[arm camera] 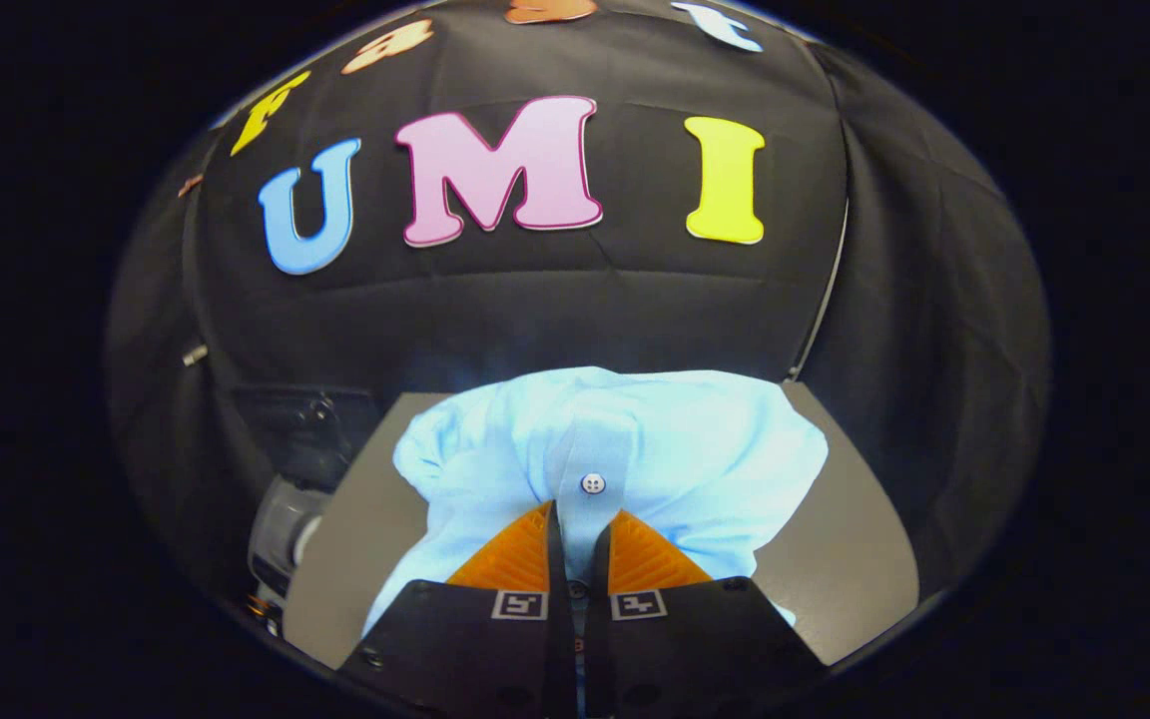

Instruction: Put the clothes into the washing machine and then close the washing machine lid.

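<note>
A light blue buttoned shirt point(655, 439) lies bunched on the grey tabletop point(845, 569), just ahead of and around my fingers. My gripper point(582, 524) is shut on a fold of the shirt's button strip, with a white button point(592, 484) sitting just above the fingertips. Cloth drapes down on both sides of the fingers. To the left, beside and below the table edge, part of the grey and white washing machine point(284, 529) is in sight; its lid state cannot be told.
The black booth cloth rises behind the table and wraps round both sides. A dark box-like shape point(305, 424) stands at the back left above the machine. Bare grey tabletop lies to the right of the shirt.
</note>
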`<state>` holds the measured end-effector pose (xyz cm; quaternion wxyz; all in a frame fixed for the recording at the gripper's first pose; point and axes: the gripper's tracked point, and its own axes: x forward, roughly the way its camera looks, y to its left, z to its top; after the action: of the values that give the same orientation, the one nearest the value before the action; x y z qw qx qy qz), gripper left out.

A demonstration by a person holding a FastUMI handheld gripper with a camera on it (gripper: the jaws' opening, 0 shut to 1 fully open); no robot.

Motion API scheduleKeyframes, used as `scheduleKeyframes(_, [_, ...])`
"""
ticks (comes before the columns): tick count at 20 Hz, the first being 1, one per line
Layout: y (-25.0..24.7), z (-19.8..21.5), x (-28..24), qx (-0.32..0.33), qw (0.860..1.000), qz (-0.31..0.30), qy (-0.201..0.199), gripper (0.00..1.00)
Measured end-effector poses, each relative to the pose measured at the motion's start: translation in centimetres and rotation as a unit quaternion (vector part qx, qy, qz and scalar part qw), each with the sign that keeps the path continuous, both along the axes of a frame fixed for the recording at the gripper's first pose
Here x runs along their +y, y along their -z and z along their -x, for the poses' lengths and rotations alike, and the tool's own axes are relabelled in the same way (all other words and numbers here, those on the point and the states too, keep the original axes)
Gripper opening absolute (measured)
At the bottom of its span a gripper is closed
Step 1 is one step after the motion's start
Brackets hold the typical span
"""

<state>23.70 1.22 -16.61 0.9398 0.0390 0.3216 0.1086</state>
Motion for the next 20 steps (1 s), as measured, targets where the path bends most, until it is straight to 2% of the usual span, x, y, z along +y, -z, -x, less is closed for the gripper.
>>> scheduleKeyframes(4, [-4.3, 0.9, -0.1, -0.037, 0.998, -0.047, -0.005, 0.08])
scheduleKeyframes(9, [-9.6, 2.1, 1.4, -0.09, 0.994, -0.06, -0.012, 0.08])
scheduleKeyframes(15, [-15.4, 4.5, 7.4, -0.137, 0.986, -0.082, -0.045, 0.08])
scheduleKeyframes(20, [-17.7, 6.3, 15.4, -0.163, 0.979, -0.088, -0.083, 0.08])
